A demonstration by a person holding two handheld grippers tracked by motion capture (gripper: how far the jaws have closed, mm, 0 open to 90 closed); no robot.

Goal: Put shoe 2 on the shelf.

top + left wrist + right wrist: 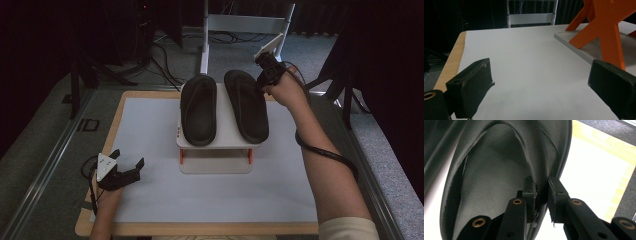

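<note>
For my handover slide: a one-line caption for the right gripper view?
Right gripper fingers pinch the black slipper's strap.

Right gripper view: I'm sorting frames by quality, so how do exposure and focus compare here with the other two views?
Right gripper view: the white surface is blown out, the black slipper dark and soft but its stitching is legible. High view: dim, surroundings nearly black, both slippers lose detail. Left gripper view: evenly lit, the orange stand crisp, a soft shadow under the pads.

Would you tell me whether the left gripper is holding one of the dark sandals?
No, the left gripper rests open over the white mat, apart from both sandals on the small stand.
</note>
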